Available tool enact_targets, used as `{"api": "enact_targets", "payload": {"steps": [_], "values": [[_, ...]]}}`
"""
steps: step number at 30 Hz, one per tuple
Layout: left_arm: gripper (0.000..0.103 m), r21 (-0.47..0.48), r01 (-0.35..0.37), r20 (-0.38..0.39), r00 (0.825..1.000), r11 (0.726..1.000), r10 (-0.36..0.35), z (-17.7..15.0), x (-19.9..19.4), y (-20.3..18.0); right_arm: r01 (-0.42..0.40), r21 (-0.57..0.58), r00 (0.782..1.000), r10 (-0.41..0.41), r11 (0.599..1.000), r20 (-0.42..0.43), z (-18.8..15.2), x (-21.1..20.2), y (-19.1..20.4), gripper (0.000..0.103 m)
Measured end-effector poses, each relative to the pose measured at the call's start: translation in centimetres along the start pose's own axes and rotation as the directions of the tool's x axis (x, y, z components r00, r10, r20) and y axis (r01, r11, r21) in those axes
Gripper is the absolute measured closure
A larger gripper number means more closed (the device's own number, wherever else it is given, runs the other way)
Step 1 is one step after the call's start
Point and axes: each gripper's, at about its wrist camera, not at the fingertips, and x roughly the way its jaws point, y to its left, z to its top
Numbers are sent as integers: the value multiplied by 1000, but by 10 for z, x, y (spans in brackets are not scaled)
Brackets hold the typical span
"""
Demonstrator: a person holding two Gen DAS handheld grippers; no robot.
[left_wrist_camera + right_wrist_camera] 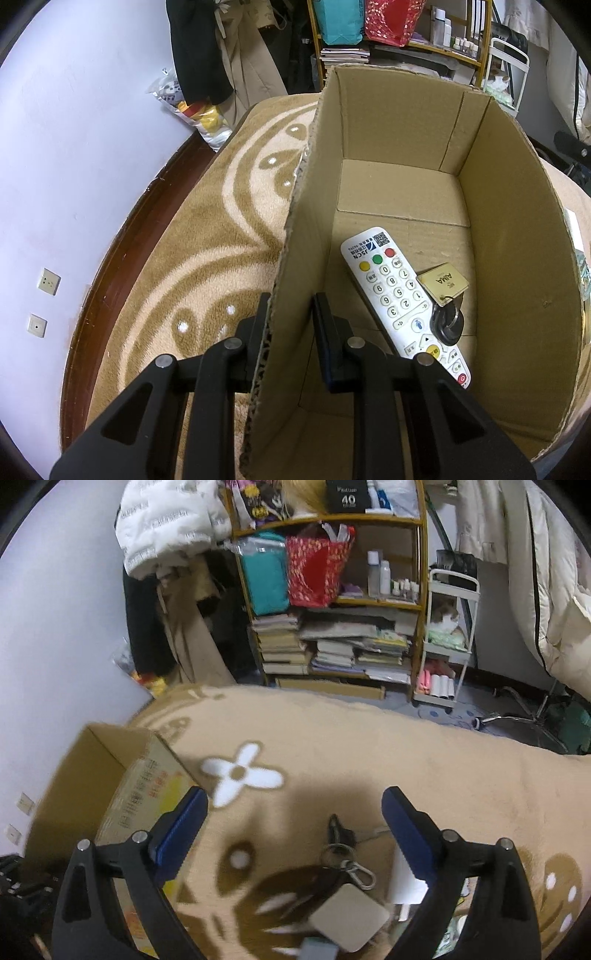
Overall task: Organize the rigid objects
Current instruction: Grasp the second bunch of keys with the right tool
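In the left wrist view, the left gripper (pixel 291 306) is seen at the lower middle of the frame, with its jaws pinched on the near left wall of the cardboard box (pixel 517 229): one finger is outside the wall and the other inside. The box fills the right half of the frame and stands on a beige patterned blanket (pixel 207 236). On the box floor, at the lower right, a white remote control (pixel 395 295) is lying with its buttons up. Just beside it on the right, touching its edge, a bunch of keys with a gold tag (pixel 445 299) is placed.

In the right wrist view, the right gripper (pixel 295 812) is held over the blanket with its jaws spread wide, and nothing is pressed between them. Below the fingers, at the lower middle of the frame, a second key bunch with a carabiner (pixel 347 860) and a pale square tag (pixel 349 917) are seen on the blanket. A white object (pixel 404 882) is partly hidden behind the right finger. The box is seen at the left edge, blurred.
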Motion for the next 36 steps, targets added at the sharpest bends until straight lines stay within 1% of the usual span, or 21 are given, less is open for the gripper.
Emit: {"api": "enact_targets", "payload": {"steps": [6,9,10,12,15,16,18,20,22,23,25,26,27,28,32,34,36], "values": [[82,6,-5,3,1000,1000,5,-1,1,0,29,-42,997,-32,999,-77,1,25,-4,8],[82,3,-4,2,1000,1000,4,-1,1,0,30,-21,993,-32,999,-116,-2,36,-10,10],[82,3,-4,2,1000,1000,4,-1,1,0,40,-12,991,-41,999,-126,-3,40,-12,10],[82,4,-5,2,1000,1000,5,-1,1,0,83,-2,985,-82,997,-152,-7,46,-15,14],[82,4,-2,4,1000,1000,2,-1,1,1,76,17,978,-71,997,-198,-12,56,-20,17],[82,3,-1,3,1000,1000,1,-1,1,1,85,14,974,-80,996,-213,-15,60,-22,18],[82,2,0,3,1000,1000,0,-1,1,1,98,17,965,-91,995,-245,-20,67,-25,25],[82,1,1,3,1000,1000,-1,-1,1,2,87,42,960,-72,995,-271,-26,72,-30,26],[82,2,1,3,1000,1000,-1,-1,1,2,84,61,955,-63,995,-291,-32,77,-33,29],[82,2,1,3,1000,1000,-1,-1,1,2,89,60,956,-69,994,-284,-34,77,-34,31],[82,1,0,3,1000,1000,-1,-1,1,2,95,62,957,-74,994,-281,-35,76,-34,43],[82,2,0,3,1000,1000,0,-1,1,2,98,59,956,-78,993,-283,-35,75,-34,59],[82,2,0,3,1000,1000,0,-1,1,2,111,51,955,-92,993,-283,-34,74,-34,73],[82,2,0,3,1000,1000,0,-1,1,2,122,37,953,-107,992,-284,-33,72,-33,73],[82,1,0,3,1000,1000,0,-1,0,2,117,22,956,-107,993,-272,-32,67,-33,74],[82,3,0,3,1000,1000,0,-1,0,2,119,24,963,-110,993,-244,-31,58,-32,74],[82,3,-1,3,1000,1000,1,-1,0,2,107,41,971,-96,993,-219,-30,49,-31,74]]}}
